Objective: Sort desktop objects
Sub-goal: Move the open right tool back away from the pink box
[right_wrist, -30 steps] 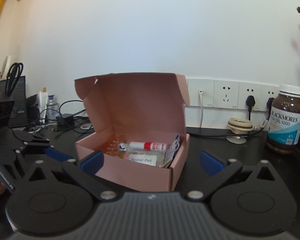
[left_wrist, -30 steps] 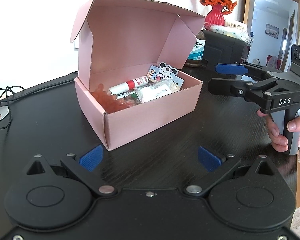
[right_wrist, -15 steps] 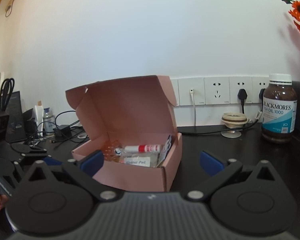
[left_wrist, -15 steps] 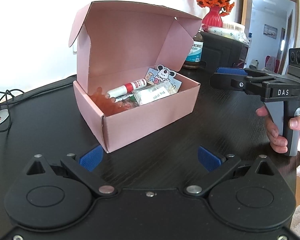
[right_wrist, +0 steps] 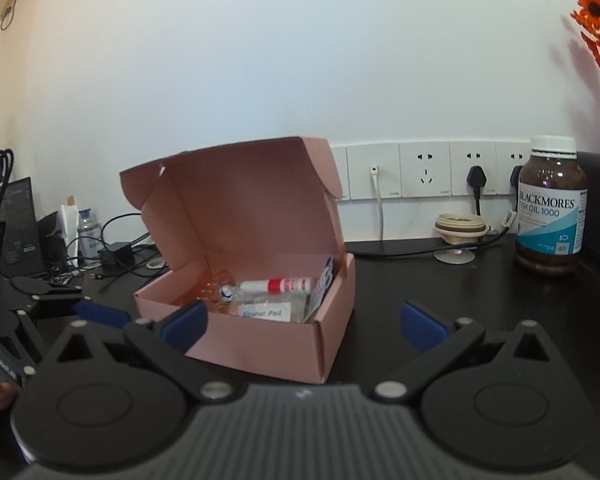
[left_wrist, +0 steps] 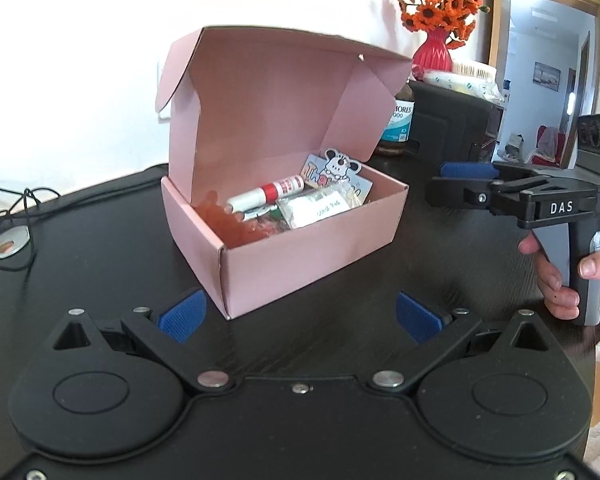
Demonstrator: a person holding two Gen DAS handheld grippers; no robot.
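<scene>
An open pink cardboard box [left_wrist: 300, 252] stands on the black table [left_wrist: 100, 240], lid up. Inside lie a white and red tube [left_wrist: 266, 194], a clear alcohol pad packet [left_wrist: 320, 210], a cartoon mouse card [left_wrist: 336, 168] and something orange-red [left_wrist: 220, 220]. My left gripper [left_wrist: 300, 316] is open and empty, just in front of the box's near corner. My right gripper [right_wrist: 304, 322] is open too, facing the box [right_wrist: 260, 344] from its other side, with nothing between its fingers. A hand [left_wrist: 556, 276] holds its grip.
A brown fish oil bottle [right_wrist: 552, 212] stands at the back right near wall sockets [right_wrist: 424, 176]. A red vase of orange flowers [left_wrist: 436, 48] sits on a black unit behind. Cables and small items [right_wrist: 116, 240] crowd the left end of the table.
The right gripper has drawn back a little from the box, which looks smaller in its view. The left view has shifted slightly. Box and contents have not moved; both grippers stay open.
</scene>
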